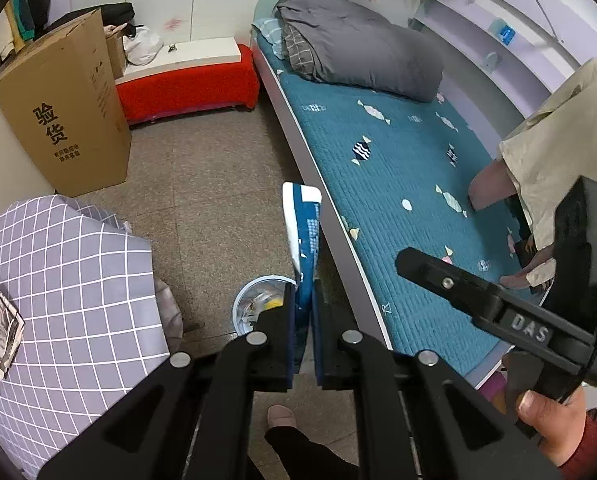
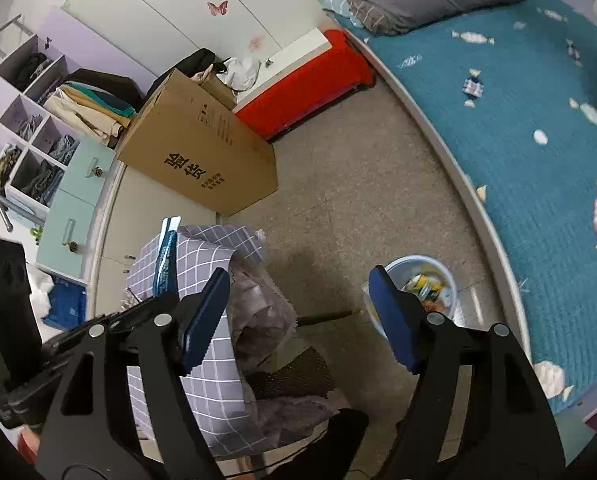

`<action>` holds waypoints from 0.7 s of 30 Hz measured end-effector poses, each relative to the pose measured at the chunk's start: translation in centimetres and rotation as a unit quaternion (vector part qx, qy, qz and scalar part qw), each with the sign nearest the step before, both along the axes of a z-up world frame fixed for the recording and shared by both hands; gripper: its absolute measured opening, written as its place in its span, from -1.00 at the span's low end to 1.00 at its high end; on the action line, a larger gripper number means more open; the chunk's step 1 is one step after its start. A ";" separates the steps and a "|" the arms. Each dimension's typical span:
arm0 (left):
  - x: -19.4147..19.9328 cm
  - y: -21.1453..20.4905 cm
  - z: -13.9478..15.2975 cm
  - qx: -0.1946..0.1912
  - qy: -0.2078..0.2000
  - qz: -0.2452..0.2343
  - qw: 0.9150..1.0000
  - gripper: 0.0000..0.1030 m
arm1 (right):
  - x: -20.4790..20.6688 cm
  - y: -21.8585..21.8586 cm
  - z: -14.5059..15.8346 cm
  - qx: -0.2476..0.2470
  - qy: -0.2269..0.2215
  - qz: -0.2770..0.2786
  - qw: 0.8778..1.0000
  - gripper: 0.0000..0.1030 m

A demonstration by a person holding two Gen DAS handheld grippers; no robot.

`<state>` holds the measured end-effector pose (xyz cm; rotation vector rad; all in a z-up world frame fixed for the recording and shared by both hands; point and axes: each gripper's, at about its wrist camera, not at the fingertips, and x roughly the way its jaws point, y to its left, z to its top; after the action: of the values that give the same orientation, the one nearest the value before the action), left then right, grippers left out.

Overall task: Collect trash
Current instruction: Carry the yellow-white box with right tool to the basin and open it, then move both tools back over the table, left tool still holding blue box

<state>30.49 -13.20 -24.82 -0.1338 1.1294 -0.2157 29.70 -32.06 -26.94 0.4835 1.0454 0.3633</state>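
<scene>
Carrying: left gripper [image 1: 303, 320] clamped on blue-white wrapper [image 1: 304, 232], near bin [image 1: 242, 300].
Right gripper [image 2: 302, 312]: jaws wide, empty.
Next: centre wrapper over bin, release.

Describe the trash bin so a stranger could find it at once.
Start at the long bed with the teal candy-print quilt. On the speckled floor beside its curved edge stands a small round pale-blue plastic bin, open-topped with wrappers inside. It is the only round container there; the tall brown cardboard box stands farther off.

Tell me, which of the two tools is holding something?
The left tool: it is shut on a blue and white packet above the bin. The right tool is open and holds nothing.
</scene>
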 end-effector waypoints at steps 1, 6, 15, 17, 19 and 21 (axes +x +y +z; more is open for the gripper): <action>0.1 -0.2 0.0 0.000 0.000 -0.003 1.000 -0.86 | -0.1 -0.1 0.3 -0.004 -0.005 0.000 1.000 0.41; 0.6 -1.5 0.1 -0.001 -0.001 -0.017 1.000 -0.86 | -1.3 -0.4 2.2 -0.039 -0.041 -0.004 0.998 0.47; 1.2 -3.7 0.3 -0.005 -0.008 -0.042 0.999 -0.85 | -2.2 -2.5 3.4 -0.056 -0.062 -0.030 0.996 0.48; 1.4 -4.2 0.4 -0.008 -0.008 -0.046 0.999 -0.85 | -2.4 -2.9 3.6 -0.059 -0.066 -0.036 0.995 0.48; 1.6 -4.5 0.5 -0.010 -0.011 -0.051 0.999 -0.85 | -2.4 -3.1 3.8 -0.063 -0.069 -0.041 0.995 0.48; 1.7 -4.9 0.7 -0.012 -0.014 -0.056 0.998 -0.84 | -2.5 -3.5 4.1 -0.067 -0.072 -0.049 0.994 0.48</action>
<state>32.23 -18.13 -24.12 -0.0893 1.1079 -0.3293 27.20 -35.53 -22.89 0.3813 0.8954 0.2354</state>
